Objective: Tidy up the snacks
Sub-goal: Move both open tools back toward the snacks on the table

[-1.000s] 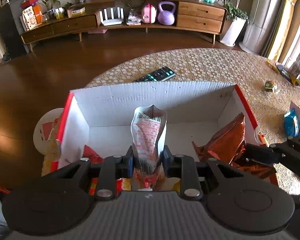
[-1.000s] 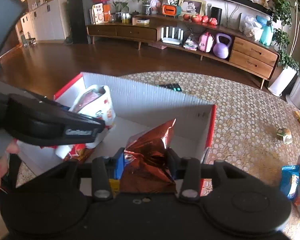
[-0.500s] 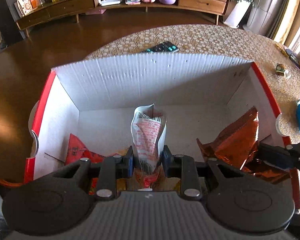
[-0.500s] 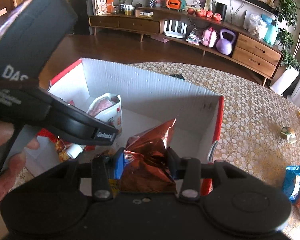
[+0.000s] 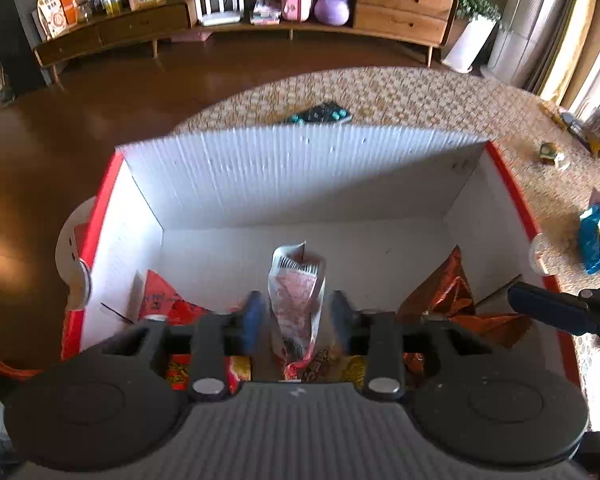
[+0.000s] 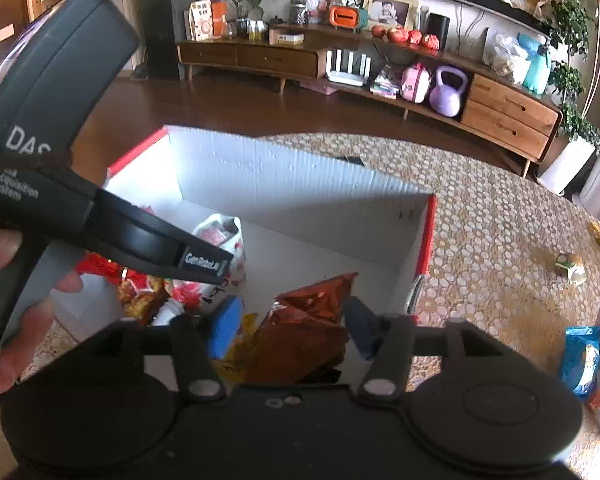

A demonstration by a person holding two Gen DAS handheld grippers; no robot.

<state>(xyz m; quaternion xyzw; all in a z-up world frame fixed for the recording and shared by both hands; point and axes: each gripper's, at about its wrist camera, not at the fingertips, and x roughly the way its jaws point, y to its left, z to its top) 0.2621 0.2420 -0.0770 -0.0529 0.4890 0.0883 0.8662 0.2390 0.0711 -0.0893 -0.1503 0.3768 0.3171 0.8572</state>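
Observation:
A white cardboard box with red rims (image 5: 300, 176) (image 6: 300, 196) stands on the patterned table. My left gripper (image 5: 296, 316) is open inside the box, its pads apart on either side of a pink-and-white snack pouch (image 5: 296, 296) that stands upright between them. My right gripper (image 6: 292, 324) is open too, its blue pads clear of a crumpled copper foil bag (image 6: 308, 332) (image 5: 444, 296) lying at the box's right side. Red and yellow snack packs (image 5: 164, 304) lie on the box floor at the left.
A blue snack pack (image 5: 592, 236) (image 6: 580, 356) lies on the table right of the box. A remote control (image 5: 320, 114) lies behind the box. A small wrapped sweet (image 6: 570, 266) sits further right. A low wooden sideboard (image 6: 340, 60) stands across the brown floor.
Both grippers have opened and let go of their packs: the pink-and-white pouch and the copper bag now rest inside the box. Both grippers sank deeper into the box first.

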